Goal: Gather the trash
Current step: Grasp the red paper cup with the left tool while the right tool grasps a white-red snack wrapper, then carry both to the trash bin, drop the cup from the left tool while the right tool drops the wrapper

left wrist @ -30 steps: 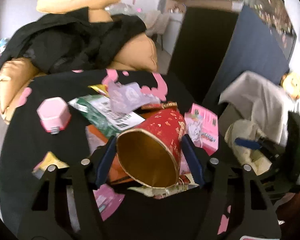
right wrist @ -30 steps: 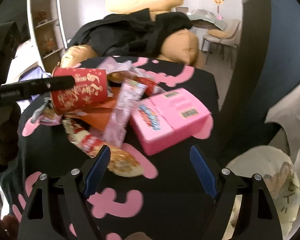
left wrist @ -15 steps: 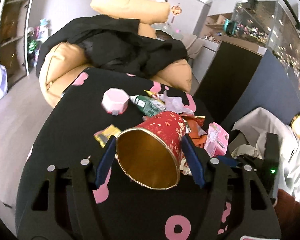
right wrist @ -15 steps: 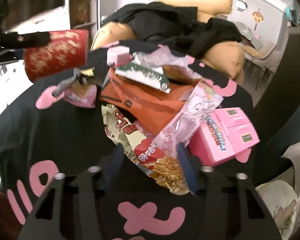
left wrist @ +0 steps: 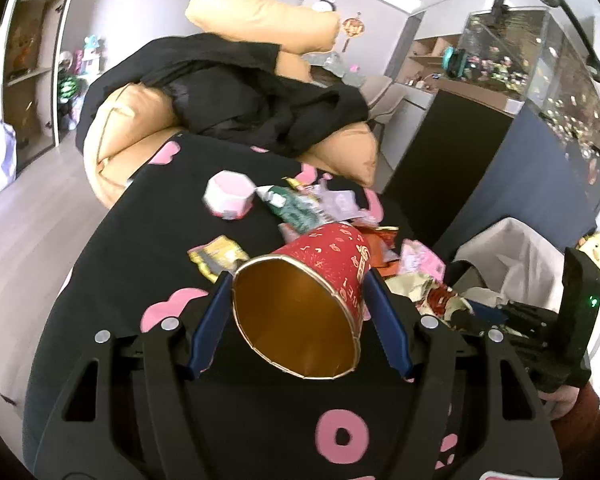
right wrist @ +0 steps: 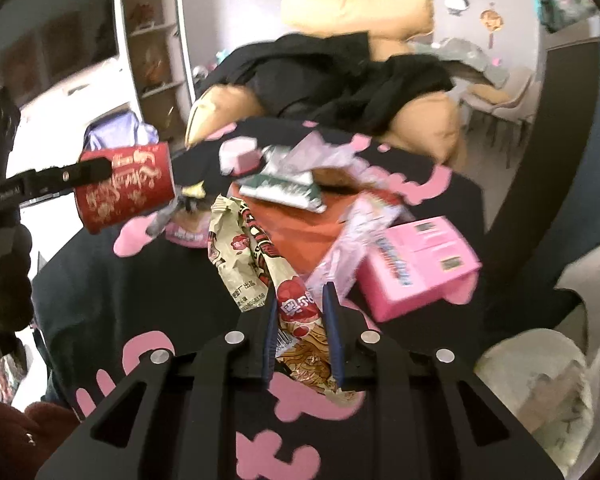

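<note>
My left gripper is shut on a red paper cup with a gold inside, held on its side above the black table; the cup also shows in the right wrist view. My right gripper is shut on a beige and red snack wrapper, lifting one end from the trash pile. The pile holds a pink box, an orange packet, a green and white packet and a pink hexagonal tub.
A white-lined trash bag stands at the table's right; it shows in the right wrist view too. An orange armchair with black clothing is behind the table. A dark cabinet stands at the back right.
My left gripper has lifted the red cup up and back from the pile. My right gripper has moved in, shut on the snack wrapper and started raising it.
</note>
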A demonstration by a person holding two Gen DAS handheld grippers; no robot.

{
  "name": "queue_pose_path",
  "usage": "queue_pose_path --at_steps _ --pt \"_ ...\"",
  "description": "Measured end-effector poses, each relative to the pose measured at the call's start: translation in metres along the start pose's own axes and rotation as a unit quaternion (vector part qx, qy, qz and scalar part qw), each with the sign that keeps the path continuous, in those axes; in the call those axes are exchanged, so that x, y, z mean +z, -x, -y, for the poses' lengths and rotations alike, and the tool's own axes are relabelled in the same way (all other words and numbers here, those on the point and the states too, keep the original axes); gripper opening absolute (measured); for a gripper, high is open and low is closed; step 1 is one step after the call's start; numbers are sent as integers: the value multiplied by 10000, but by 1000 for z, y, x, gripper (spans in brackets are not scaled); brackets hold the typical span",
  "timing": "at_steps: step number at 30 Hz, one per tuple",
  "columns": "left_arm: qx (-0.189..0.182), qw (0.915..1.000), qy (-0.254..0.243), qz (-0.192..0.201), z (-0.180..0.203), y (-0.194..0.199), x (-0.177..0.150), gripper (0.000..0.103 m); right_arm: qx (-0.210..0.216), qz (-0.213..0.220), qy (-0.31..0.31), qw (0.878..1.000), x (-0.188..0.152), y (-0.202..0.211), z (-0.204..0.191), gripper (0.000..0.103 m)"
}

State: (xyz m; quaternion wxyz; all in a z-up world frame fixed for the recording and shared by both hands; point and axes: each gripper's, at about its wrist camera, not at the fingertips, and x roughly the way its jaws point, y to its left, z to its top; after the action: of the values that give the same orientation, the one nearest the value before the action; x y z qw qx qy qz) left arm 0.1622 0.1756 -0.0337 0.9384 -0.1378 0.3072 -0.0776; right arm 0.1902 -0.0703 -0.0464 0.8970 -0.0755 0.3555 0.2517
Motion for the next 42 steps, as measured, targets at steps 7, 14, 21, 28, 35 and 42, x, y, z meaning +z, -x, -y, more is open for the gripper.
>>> queue_pose_path --at_steps 7,14,21,28,35,42 --pt "-150 9988 -441 115 49 7 8 63 -490 406 -443 9970 -11 51 34 21" --pt "-485 9958 -782 -17 103 -6 5 63 -1016 728 -787 9890 -34 100 76 21" --pt "-949 9887 -1115 -317 168 -37 0 63 -1484 1102 -1168 9758 -57 145 121 21" --pt "-1449 9702 -1711 -919 246 -82 -21 63 -2057 1292 -1549 9576 -85 183 172 21" --pt "-1717 9453 -2282 -1576 313 -134 -51 64 -2304 1293 -1967 9442 -112 193 209 21" --pt "-1900 9201 -2522 -2318 358 -184 -74 81 -2196 1381 -2290 9382 -126 193 229 21"
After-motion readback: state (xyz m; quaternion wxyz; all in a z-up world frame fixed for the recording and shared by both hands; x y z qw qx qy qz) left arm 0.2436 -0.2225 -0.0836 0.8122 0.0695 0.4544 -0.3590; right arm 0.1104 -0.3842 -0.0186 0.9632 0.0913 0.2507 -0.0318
